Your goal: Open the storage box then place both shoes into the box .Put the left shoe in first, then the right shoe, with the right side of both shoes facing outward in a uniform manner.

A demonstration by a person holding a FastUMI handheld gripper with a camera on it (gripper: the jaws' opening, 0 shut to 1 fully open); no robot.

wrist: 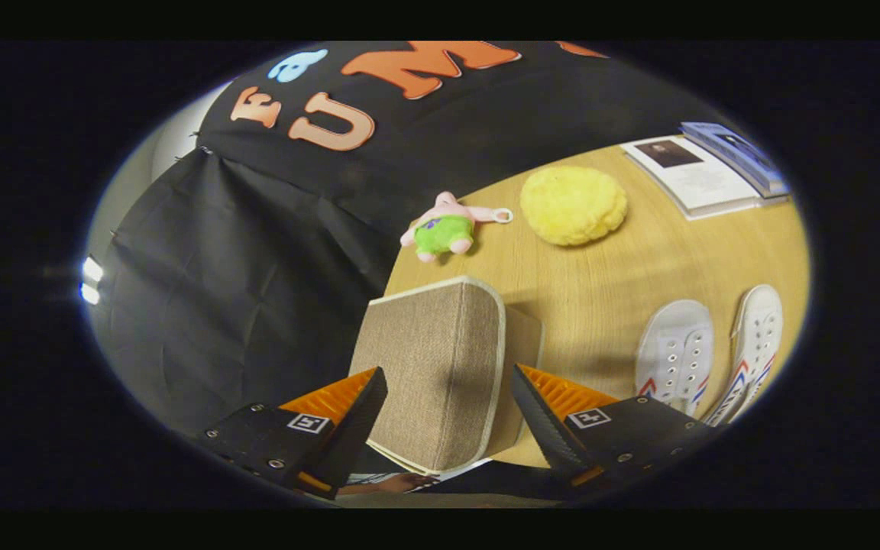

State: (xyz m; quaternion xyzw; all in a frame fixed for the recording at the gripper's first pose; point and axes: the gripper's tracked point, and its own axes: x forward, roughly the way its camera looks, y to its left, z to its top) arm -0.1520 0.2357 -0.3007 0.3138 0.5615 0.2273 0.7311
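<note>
A beige fabric storage box [525, 336] stands on the wooden table [600, 283], near its edge by the black cloth wall. Its lid [436, 367], a woven panel with pale trim, is tilted up and lies between my fingers. My gripper [448, 373] is open wide, one fingertip [370, 393] at the lid's left edge and the other [530, 393] a little off its right edge. Two white sneakers with red and blue stripes lie side by side beyond the right finger: one [675, 351] nearer the box, the other [759, 340] further out.
A pink and green plush toy [446, 225] lies beyond the box. Next to it is a round yellow fluffy pad [574, 205]. Books and a magazine [703, 176] lie at the table's far corner. Black cloth hangs just left of the box.
</note>
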